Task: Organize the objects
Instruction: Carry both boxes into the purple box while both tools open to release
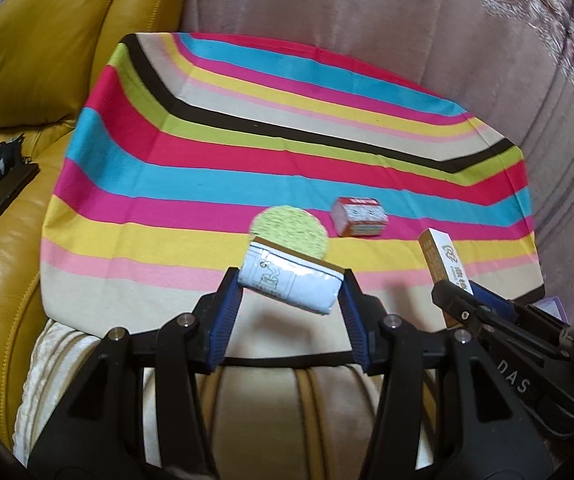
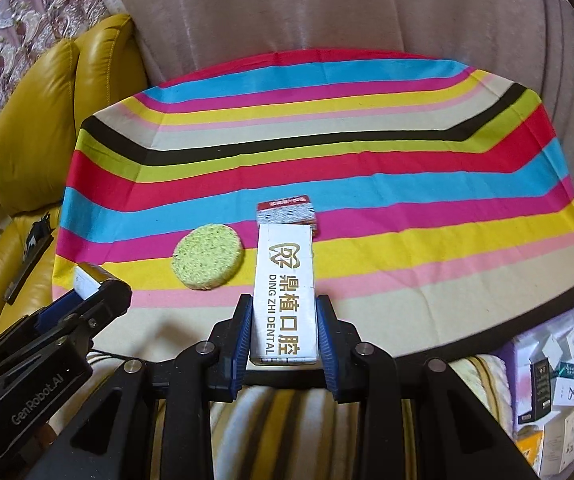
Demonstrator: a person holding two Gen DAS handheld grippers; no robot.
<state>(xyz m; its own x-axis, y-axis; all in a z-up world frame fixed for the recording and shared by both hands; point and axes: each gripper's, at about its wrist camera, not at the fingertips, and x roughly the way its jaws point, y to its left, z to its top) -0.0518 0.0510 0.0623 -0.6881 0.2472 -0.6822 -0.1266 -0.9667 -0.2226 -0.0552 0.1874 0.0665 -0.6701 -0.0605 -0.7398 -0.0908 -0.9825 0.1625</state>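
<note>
Right wrist view, purple bin [image 2: 543,380] of boxes

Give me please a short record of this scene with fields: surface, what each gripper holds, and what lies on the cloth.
surface: striped cloth, many colours, spread flat
left gripper: shut on white packet, held by its two ends above the cloth
right gripper: shut on white dental box, long side pointing forward
on the cloth: green round sponge; small red box
relation: sponge and red box lie apart, near each other
beside the cloth: yellow leather sofa
</note>
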